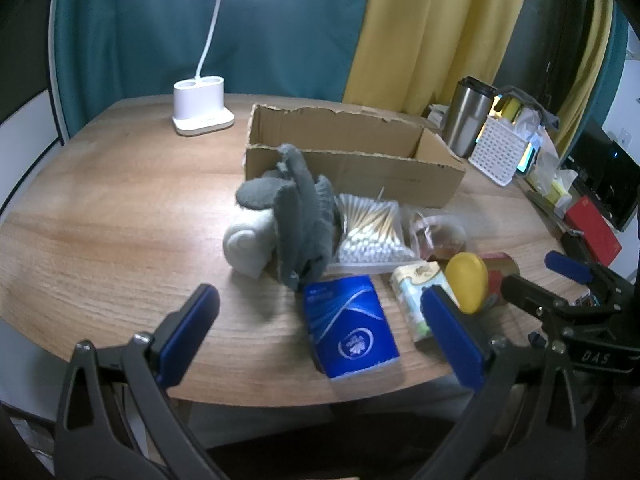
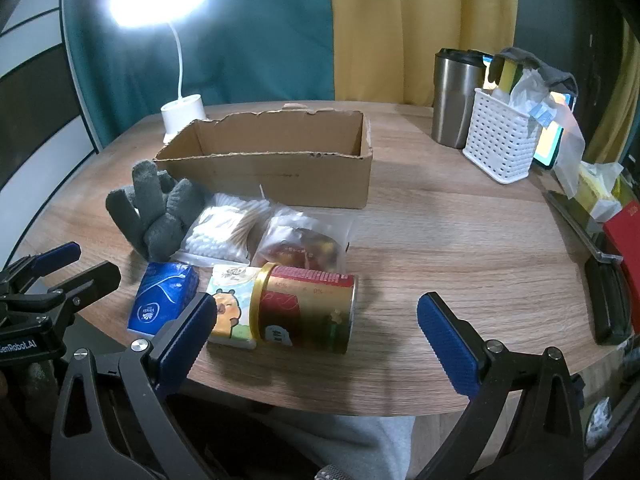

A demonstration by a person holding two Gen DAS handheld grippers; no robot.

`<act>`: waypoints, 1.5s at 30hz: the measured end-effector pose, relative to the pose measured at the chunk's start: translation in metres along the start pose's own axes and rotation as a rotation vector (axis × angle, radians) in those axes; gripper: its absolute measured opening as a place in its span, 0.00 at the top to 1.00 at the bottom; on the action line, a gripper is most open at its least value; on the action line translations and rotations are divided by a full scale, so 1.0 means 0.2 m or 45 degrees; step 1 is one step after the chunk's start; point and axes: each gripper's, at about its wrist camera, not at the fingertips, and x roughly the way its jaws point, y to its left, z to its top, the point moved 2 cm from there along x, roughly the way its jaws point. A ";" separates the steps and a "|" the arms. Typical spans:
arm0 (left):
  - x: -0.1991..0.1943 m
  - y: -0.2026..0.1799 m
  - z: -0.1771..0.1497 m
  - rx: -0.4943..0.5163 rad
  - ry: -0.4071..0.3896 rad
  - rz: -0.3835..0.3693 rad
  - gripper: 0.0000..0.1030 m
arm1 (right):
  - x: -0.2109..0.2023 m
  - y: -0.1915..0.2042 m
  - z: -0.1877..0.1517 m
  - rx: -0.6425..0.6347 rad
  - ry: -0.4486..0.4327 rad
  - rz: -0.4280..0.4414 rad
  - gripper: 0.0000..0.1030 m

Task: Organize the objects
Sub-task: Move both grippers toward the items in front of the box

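An open cardboard box (image 1: 352, 168) (image 2: 276, 168) stands mid-table. In front of it lie a grey glove (image 1: 300, 212) (image 2: 160, 208), a bag of cotton swabs (image 1: 372, 232) (image 2: 224, 232), a snack bag (image 1: 440, 232) (image 2: 304, 244), a blue tissue pack (image 1: 350, 330) (image 2: 164, 300), a cartoon tissue pack (image 1: 420, 292) (image 2: 232, 304) and a red-gold can (image 1: 492, 276) (image 2: 308, 308) on its side. A white roll (image 1: 248, 244) lies by the glove. My left gripper (image 1: 324, 332) is open above the blue pack. My right gripper (image 2: 316, 332) is open, near the can.
A white desk lamp (image 1: 202, 114) (image 2: 182, 114) stands behind the box. A steel tumbler (image 2: 454, 96) and a white basket (image 2: 500, 144) stand at the back right. A red box (image 2: 628, 240) and dark items line the right edge of the wooden table (image 2: 460, 248).
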 end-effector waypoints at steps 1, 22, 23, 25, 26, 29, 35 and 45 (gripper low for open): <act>0.00 0.00 0.00 0.000 0.000 0.000 0.01 | 0.00 0.00 0.00 0.000 -0.001 0.000 0.01; 0.01 0.01 -0.01 -0.003 0.007 -0.001 0.01 | 0.01 -0.01 -0.01 0.010 0.008 0.002 0.01; 0.01 0.01 -0.01 -0.003 0.005 -0.001 0.01 | 0.01 -0.01 -0.01 0.010 0.008 0.002 0.01; 0.01 0.01 -0.02 -0.002 0.003 -0.001 0.01 | 0.01 -0.01 -0.01 0.010 0.009 0.001 0.01; 0.01 0.01 -0.02 -0.003 0.004 -0.001 0.01 | 0.01 -0.01 -0.01 0.011 0.009 -0.002 0.01; 0.01 0.01 -0.02 -0.004 0.004 -0.001 0.01 | 0.01 -0.01 -0.01 0.018 0.014 -0.007 0.01; 0.01 0.02 -0.02 -0.005 0.005 -0.001 0.01 | 0.01 -0.02 -0.01 0.013 0.015 -0.004 0.01; 0.01 0.02 -0.02 -0.015 0.004 0.000 0.01 | 0.01 0.00 0.00 0.008 0.022 -0.005 0.01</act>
